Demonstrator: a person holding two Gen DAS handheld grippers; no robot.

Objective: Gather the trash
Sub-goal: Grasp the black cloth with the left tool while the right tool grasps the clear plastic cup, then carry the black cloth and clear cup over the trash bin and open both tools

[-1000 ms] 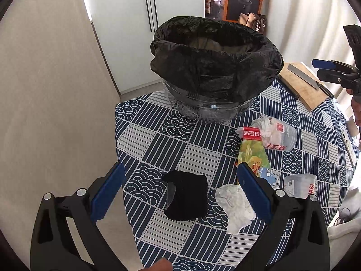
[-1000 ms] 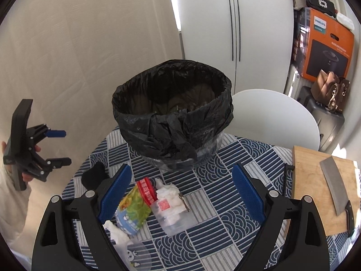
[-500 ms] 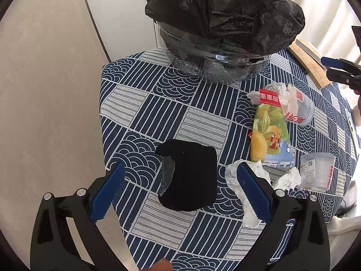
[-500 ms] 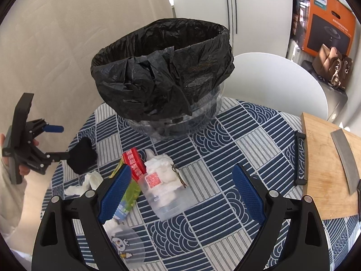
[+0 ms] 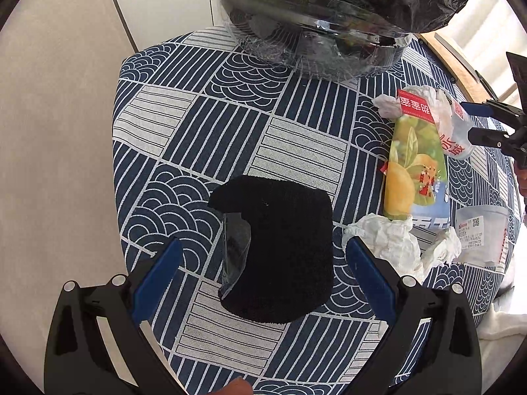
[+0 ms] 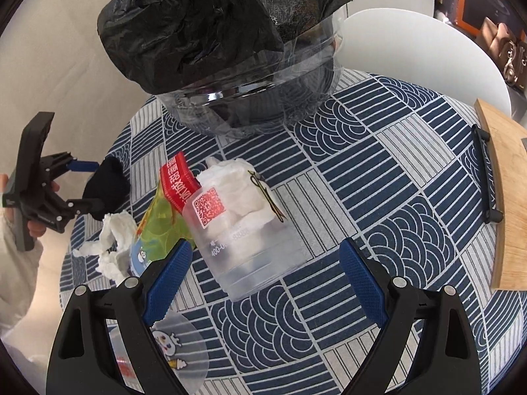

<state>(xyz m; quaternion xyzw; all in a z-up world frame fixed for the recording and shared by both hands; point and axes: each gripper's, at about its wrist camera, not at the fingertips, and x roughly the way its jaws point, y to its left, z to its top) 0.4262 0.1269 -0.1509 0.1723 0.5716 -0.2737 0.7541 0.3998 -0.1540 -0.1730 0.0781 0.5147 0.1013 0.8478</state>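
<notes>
A clear bin lined with a black bag (image 5: 329, 6) (image 6: 230, 33) stands at the back of the table. My left gripper (image 5: 263, 273) is open just above a black cloth (image 5: 283, 247) with a clear plastic scrap (image 5: 235, 253) on its left edge. My right gripper (image 6: 263, 273) is open, with a clear plastic cup stuffed with tissue (image 6: 237, 217) lying on its side between the fingers. A green snack wrapper (image 5: 415, 164) (image 6: 158, 227) and crumpled tissue (image 5: 388, 240) (image 6: 112, 243) lie between the two grippers. The left gripper also shows in the right wrist view (image 6: 82, 184).
A table with a blue-and-white patterned cloth (image 5: 197, 125) (image 6: 395, 171) holds everything. A wooden cutting board (image 6: 507, 197) lies at its right edge. A second clear cup (image 5: 481, 237) and a printed clear lid (image 6: 178, 349) lie near the front. A white chair (image 6: 411, 49) stands behind.
Both grippers have moved down and forward toward the table. The left has come close over the black cloth, the right over the tissue-filled cup. Both stayed open.
</notes>
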